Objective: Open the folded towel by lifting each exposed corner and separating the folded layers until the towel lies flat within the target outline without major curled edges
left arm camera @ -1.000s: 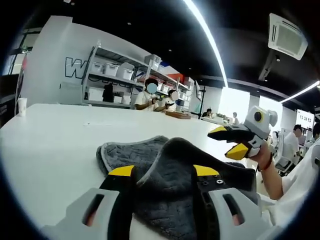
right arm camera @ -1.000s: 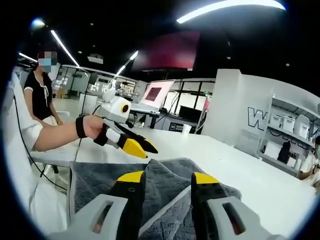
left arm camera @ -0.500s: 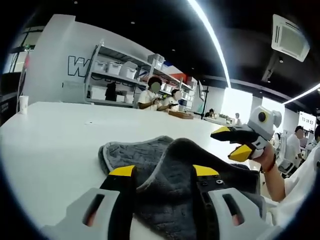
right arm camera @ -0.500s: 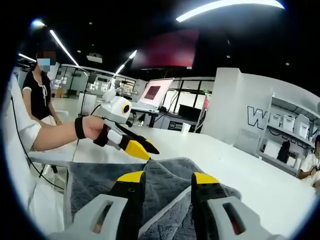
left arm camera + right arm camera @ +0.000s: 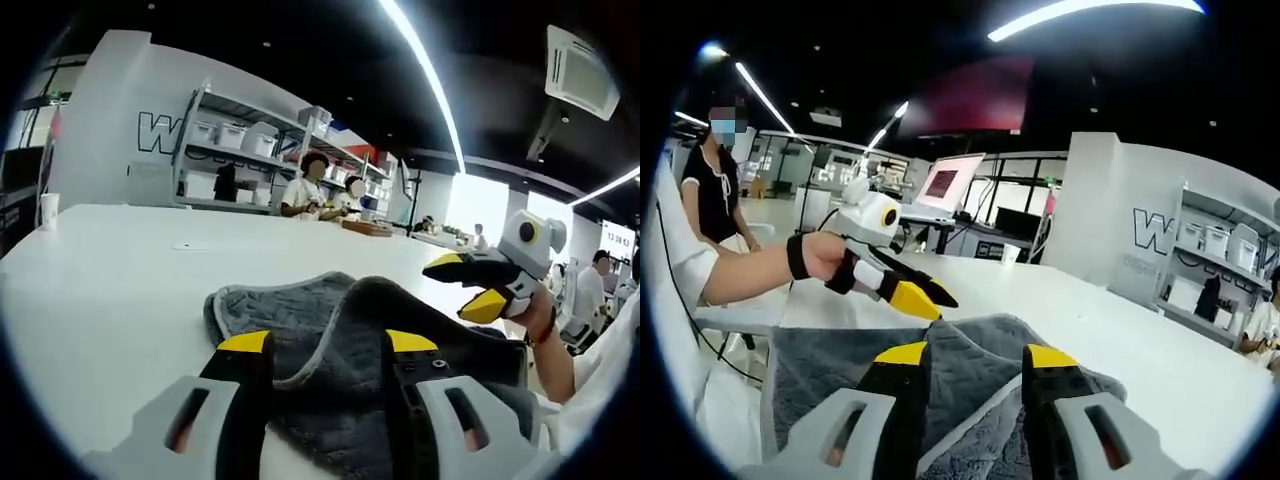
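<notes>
Grey towel (image 5: 380, 350) lies half-folded on white table (image 5: 110, 290); left gripper (image 5: 330, 345) and right gripper (image 5: 965, 355) are held w/ jaws released above folds, prob. lining up next corner lift.

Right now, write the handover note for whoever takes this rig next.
Left gripper: jaws open, held low over the towel's near edge, gripping nothing.
Right gripper: jaws open above the towel, gripping nothing.
Towel: dark grey, on the white table, still folded; one layer humps up over the lower one, whose pale hem shows.
Target outline: I cannot make one out.
Done: no layer laid open yet.
Left: catch an exposed corner, peel the layers apart, spread flat, smooth any curled edges.
</notes>
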